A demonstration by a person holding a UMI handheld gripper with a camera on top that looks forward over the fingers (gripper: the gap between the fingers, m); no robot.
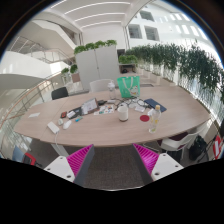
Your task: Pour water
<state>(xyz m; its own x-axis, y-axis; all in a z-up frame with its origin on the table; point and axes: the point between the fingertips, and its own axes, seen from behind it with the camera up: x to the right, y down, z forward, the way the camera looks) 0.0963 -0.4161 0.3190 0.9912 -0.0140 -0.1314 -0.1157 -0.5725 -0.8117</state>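
Note:
My gripper (112, 160) is open and empty, its two magenta fingers (78, 158) spread wide above grey carpet. Well beyond the fingers stands a long oval wooden table (60, 112). On it are a white cup-like container (124, 113), a small clear cup (153, 122), a green bag (128, 87) and scattered papers and small items. None of these is between or near the fingers. I cannot make out a water bottle or jug for certain.
Office chairs (178, 142) stand around the table, one at the near right and a dark one (60, 93) at the far left. White cabinets topped with plants (96, 62) stand behind. A plant wall (190, 62) lines the right. Carpet (112, 165) lies between me and the table.

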